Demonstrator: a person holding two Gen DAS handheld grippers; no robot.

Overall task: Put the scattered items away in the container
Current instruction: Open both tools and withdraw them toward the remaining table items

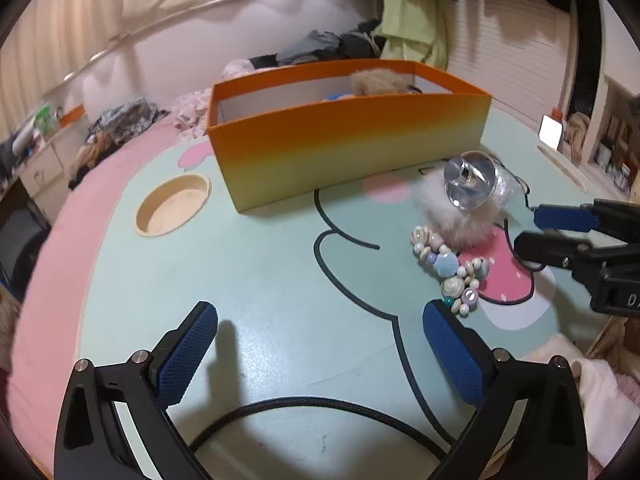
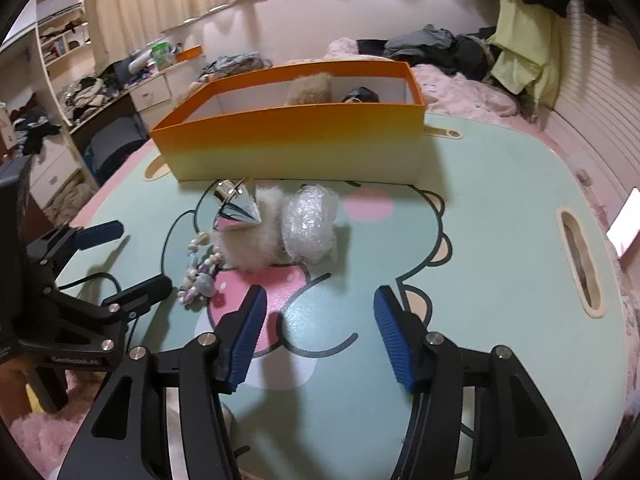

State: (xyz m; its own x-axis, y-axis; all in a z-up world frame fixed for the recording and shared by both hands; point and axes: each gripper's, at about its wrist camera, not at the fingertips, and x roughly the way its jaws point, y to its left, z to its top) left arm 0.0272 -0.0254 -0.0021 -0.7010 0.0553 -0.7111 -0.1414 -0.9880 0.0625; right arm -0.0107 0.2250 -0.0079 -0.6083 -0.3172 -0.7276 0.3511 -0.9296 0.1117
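Observation:
An orange box [image 1: 348, 148] [image 2: 296, 140] stands at the far side of the mint cartoon table [image 1: 260, 280]. A beige fluffy item [image 2: 310, 86] and a dark item [image 2: 360, 94] lie inside it. In front of the box sit a white pompom [image 1: 444, 216] [image 2: 252, 240], a shiny silver cone [image 1: 468, 178] [image 2: 238, 210], a bubble-wrap bundle [image 2: 310, 224] and a bead bracelet [image 1: 448, 268] [image 2: 200, 276]. My left gripper [image 1: 320, 336] [image 2: 132, 260] is open wide over bare table, left of the bracelet. My right gripper [image 2: 320, 320] [image 1: 532, 232] is open, short of the pompom and bundle.
The table has a round cup recess [image 1: 172, 204] at the left and a handle slot [image 2: 578, 256] at the right. A black cable [image 1: 312, 404] loops near my left gripper. Piled clothes [image 2: 440, 46] and pink bedding lie behind the box.

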